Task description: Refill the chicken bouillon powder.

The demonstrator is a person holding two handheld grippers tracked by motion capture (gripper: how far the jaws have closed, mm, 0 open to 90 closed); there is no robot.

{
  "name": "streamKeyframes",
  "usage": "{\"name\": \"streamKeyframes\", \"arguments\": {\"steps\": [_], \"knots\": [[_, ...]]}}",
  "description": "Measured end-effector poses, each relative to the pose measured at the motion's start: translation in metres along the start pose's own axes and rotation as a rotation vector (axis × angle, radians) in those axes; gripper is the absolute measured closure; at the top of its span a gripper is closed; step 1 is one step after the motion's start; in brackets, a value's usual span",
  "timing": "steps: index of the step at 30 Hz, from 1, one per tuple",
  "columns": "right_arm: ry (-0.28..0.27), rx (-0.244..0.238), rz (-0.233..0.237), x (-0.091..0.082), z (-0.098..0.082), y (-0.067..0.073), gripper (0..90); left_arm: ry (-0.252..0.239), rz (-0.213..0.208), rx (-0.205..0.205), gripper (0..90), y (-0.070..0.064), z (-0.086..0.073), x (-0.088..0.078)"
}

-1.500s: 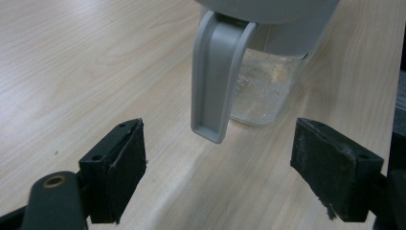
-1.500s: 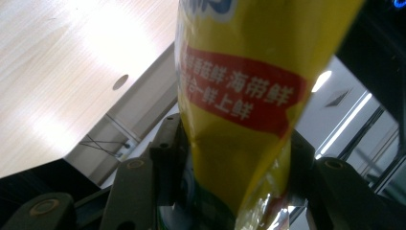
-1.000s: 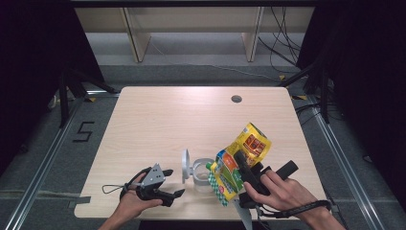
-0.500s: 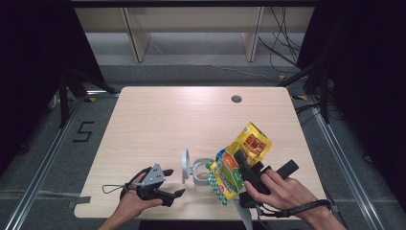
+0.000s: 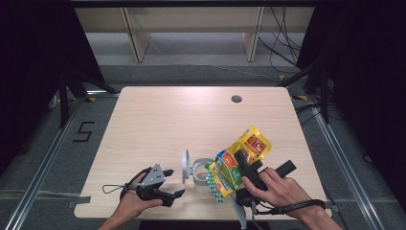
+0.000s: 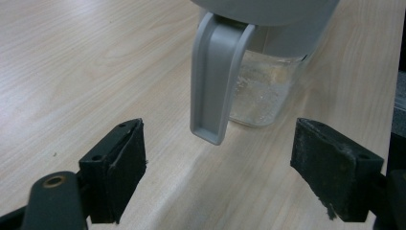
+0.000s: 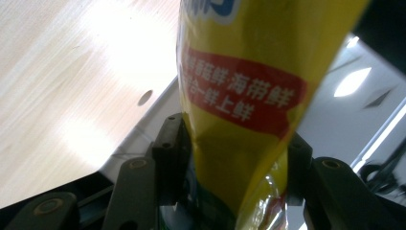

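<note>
step: snack bag being clamped by right gripper, tilted over glass jar | left gripper being held agape before jar | next: steadier tilt is being called for

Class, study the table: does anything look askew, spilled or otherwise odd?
Nothing is spilled or damaged. The yellow snack bag is held tilted in the right gripper, its lower end over the open glass jar. The jar's grey lid stands up on edge. The left gripper waits open nearby.

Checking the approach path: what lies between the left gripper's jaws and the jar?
Bare tabletop; the left gripper view shows the left gripper open, facing the jar and its grey handle.
</note>
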State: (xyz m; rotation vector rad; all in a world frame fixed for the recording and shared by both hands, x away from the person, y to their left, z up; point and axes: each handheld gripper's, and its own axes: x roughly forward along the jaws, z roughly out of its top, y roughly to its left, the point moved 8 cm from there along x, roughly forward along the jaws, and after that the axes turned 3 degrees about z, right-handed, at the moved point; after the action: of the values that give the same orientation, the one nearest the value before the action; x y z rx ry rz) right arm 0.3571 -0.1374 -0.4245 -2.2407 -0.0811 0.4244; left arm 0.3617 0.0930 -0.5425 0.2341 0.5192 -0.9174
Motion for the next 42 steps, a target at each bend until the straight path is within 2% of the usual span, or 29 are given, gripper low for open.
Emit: {"name": "streamKeyframes", "arguments": {"steps": [1, 3, 4, 5, 6, 7, 8, 10, 12, 14, 16, 19, 22, 25, 26, 27, 28, 29, 32, 33, 34, 35, 36, 37, 38, 40, 41, 42], "knots": [[0.013, 0.061, 0.016, -0.0002, -0.0023, 0.004, 55.3, 0.008, -0.005, 0.019, 18.7, 0.0009, -0.0001, -0.0003], [0.0, 0.042, 0.042, 0.0004, -0.002, 0.005, 55.3, 0.01, -0.003, 0.02, 18.7, 0.0008, -0.0006, -0.0007], [0.005, 0.044, 0.035, 0.0002, -0.0016, 0.0059, 55.4, 0.01, -0.008, 0.013, 18.7, 0.0003, -0.0006, -0.0007], [-0.003, 0.055, 0.047, 0.0003, -0.0005, 0.0073, 55.4, -0.005, -0.001, -0.003, 18.7, -0.0003, 0.0005, 0.0003], [-0.005, 0.066, 0.047, -0.0001, -0.0006, 0.0072, 55.3, -0.004, 0.0, 0.0, 18.7, 0.0004, 0.0005, 0.0003], [-0.02, 0.086, 0.064, -0.0001, -0.0006, 0.0063, 55.3, 0.007, -0.003, 0.019, 18.7, 0.0011, -0.0001, -0.0003], [-0.026, 0.096, 0.06, 0.0, -0.0004, 0.0062, 55.4, 0.01, -0.003, 0.03, 18.7, 0.0014, -0.0008, -0.0006], [-0.013, 0.079, 0.062, 0.0004, 0.0012, 0.009, 55.4, 0.006, -0.008, -0.001, 18.7, -0.0005, -0.0005, -0.0004], [-0.024, 0.099, 0.073, 0.0009, 0.0009, 0.0097, 55.5, -0.003, -0.002, -0.006, 18.7, -0.0001, 0.0002, 0.0002], [-0.025, 0.104, 0.069, 0.0018, -0.0003, 0.0098, 55.5, 0.007, -0.009, 0.0, 18.7, -0.0003, -0.0009, -0.0008], [-0.011, 0.101, 0.076, 0.0025, -0.0012, 0.0114, 55.5, -0.001, 0.003, 0.004, 18.7, 0.0006, 0.0001, -0.0003], [-0.023, 0.106, 0.071, 0.0022, -0.0007, 0.0116, 55.5, 0.009, -0.01, -0.001, 18.7, -0.0002, -0.0007, -0.0008], [-0.026, 0.104, 0.067, 0.0006, 0.0003, 0.0107, 55.5, 0.007, 0.0, -0.003, 18.7, 0.0002, 0.0, -0.0004], [-0.033, 0.106, 0.072, -0.0003, 0.0008, 0.0094, 55.5, 0.007, -0.007, 0.025, 18.7, 0.0008, -0.0004, -0.0011], [-0.03, 0.093, 0.072, -0.0005, 0.0005, 0.0088, 55.5, -0.007, -0.003, 0.027, 18.7, 0.0009, 0.0006, -0.0003], [-0.028, 0.106, 0.075, -0.0006, 0.0007, 0.0091, 55.5, 0.018, -0.007, 0.015, 18.7, 0.0009, -0.0006, -0.0017], [-0.027, 0.105, 0.076, -0.001, 0.0003, 0.0089, 55.5, 0.012, -0.009, 0.017, 18.7, 0.0012, 0.0003, -0.0015], [-0.03, 0.106, 0.078, -0.0014, -0.0003, 0.0083, 55.6, -0.004, -0.003, -0.008, 18.7, 0.0001, 0.0002, 0.0004], [-0.035, 0.15, 0.102, -0.0022, -0.0021, 0.0078, 55.6, 0.002, -0.003, 0.007, 18.7, 0.0004, 0.0001, -0.0006], [-0.038, 0.142, 0.112, -0.0016, -0.0017, 0.0064, 55.5, 0.012, -0.006, 0.027, 18.7, 0.0016, 0.0006, -0.0014], [-0.04, 0.131, 0.113, -0.0009, -0.0011, 0.0055, 55.6, 0.012, -0.005, 0.004, 18.7, 0.0003, 0.0001, -0.0007], [-0.048, 0.137, 0.12, 0.0005, 0.0002, 0.006, 55.6, 0.013, -0.004, 0.007, 18.7, 0.0003, -0.0001, -0.0008], [-0.047, 0.147, 0.126, 0.0008, 0.0005, 0.0066, 55.6, 0.003, 0.0, 0.029, 18.7, 0.001, 0.0001, -0.0009], [-0.048, 0.153, 0.13, 0.0023, 0.0018, 0.007, 55.6, 0.001, -0.004, 0.003, 18.7, -0.0005, -0.0004, -0.0003], [-0.049, 0.142, 0.126, 0.0033, 0.0027, 0.0077, 55.7, 0.017, -0.006, 0.011, 18.7, 0.0007, -0.0008, -0.0016], [-0.046, 0.147, 0.135, 0.0038, 0.0048, 0.0102, 55.9, 0.016, -0.007, 0.032, 18.7, 0.0027, 0.0002, -0.0016], [-0.041, 0.165, 0.135, 0.0028, 0.0056, 0.0101, 55.9, 0.0, -0.004, -0.004, 18.7, 0.0004, 0.0, 0.0001], [-0.041, 0.173, 0.143, 0.0024, 0.0062, 0.0094, 55.9, -0.001, -0.006, -0.004, 18.7, 0.0001, -0.0002, 0.0]]}}
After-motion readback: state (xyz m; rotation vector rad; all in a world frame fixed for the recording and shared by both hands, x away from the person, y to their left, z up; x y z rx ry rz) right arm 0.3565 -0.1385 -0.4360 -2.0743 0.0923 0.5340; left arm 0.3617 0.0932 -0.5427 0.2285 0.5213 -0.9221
